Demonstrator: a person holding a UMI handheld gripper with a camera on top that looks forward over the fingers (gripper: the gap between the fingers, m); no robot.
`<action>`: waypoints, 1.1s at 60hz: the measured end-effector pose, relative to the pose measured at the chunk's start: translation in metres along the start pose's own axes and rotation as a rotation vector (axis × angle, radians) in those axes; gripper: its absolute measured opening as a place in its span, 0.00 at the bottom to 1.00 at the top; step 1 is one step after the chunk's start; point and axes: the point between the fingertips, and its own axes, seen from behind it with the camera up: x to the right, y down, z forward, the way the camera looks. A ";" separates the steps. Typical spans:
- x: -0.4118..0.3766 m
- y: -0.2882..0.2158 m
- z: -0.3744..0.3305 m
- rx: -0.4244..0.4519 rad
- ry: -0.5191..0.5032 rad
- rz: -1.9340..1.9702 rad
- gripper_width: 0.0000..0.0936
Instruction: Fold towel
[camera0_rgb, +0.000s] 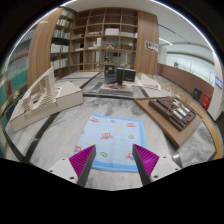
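My gripper hangs wide open, holding nothing. The towel lies flat on the table just ahead of my fingers, centred between them, its near edge closest.

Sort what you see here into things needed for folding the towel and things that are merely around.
Needed: the towel, lying flat just ahead of the fingers; the gripper, open and holding nothing.

Merely around: the table under the towel; the architectural model; the dark model; the bookshelves beyond.
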 end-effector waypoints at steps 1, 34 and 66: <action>-0.008 -0.002 0.011 -0.005 -0.015 0.002 0.81; -0.118 -0.004 0.138 -0.034 -0.106 -0.082 0.04; 0.014 -0.061 0.091 0.067 0.009 0.024 0.00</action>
